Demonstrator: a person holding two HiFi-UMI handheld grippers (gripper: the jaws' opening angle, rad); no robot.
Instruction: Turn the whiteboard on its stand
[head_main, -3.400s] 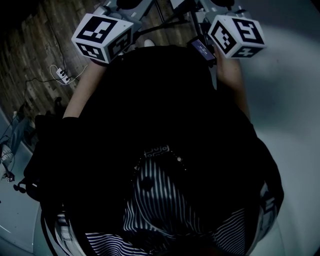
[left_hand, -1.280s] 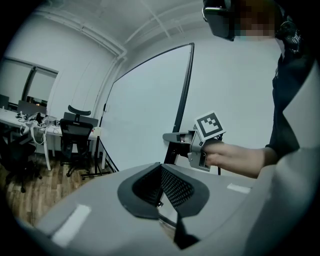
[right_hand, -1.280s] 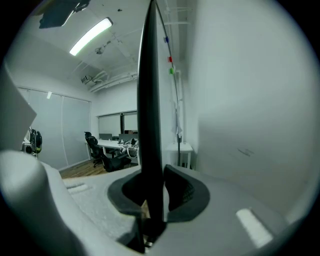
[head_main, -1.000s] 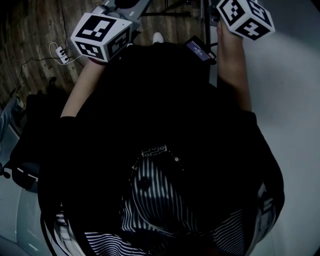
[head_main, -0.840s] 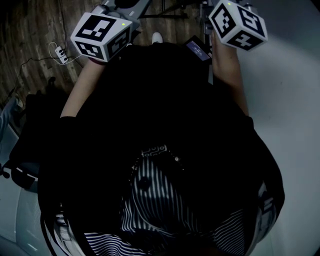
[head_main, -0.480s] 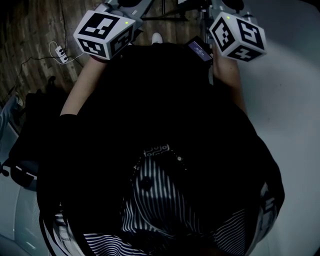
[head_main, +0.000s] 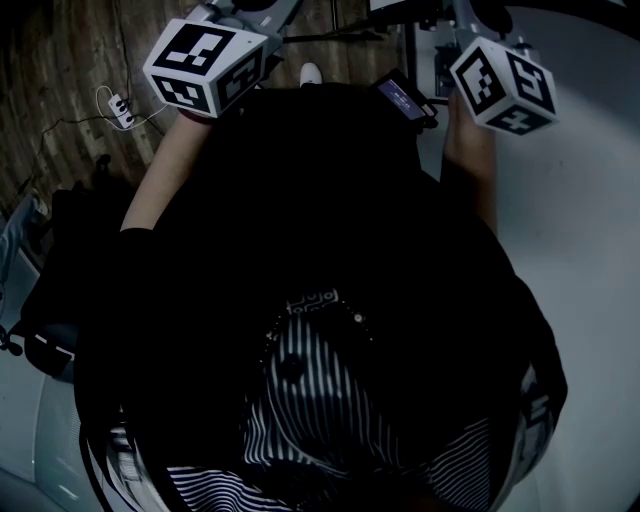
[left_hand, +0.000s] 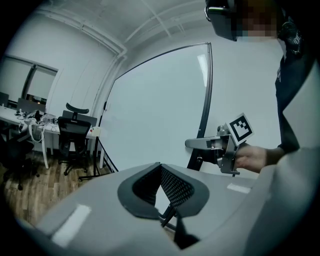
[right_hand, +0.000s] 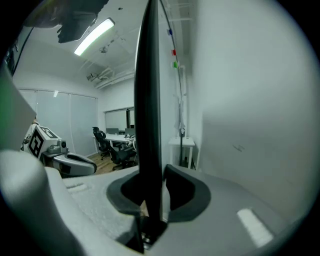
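Observation:
The whiteboard (left_hand: 160, 110) is a big white panel in a black frame (left_hand: 206, 100) and fills the right of the head view (head_main: 580, 200). In the right gripper view its frame edge (right_hand: 149, 100) runs upright between the jaws of my right gripper (right_hand: 152, 175). The jaws have just been closing, but a thin light gap still shows beside the right pad (right_hand: 182, 187), so they are open around the frame. My left gripper (left_hand: 160, 167) hangs in the air left of the board, shut on nothing. Its marker cube (head_main: 205, 65) and the right one (head_main: 503, 85) sit at the top of the head view.
Black stand legs (head_main: 330, 35) cross the wooden floor, where a power strip (head_main: 118, 108) lies. Office chairs (left_hand: 72, 132) and desks stand beyond the board's left side. A white side table (right_hand: 182, 145) stands behind the board. A dark bag (head_main: 60, 260) lies by the person's left.
In the head view the right gripper's cube came down from the top edge, then swung to the right along the board. The left cube has barely shifted.

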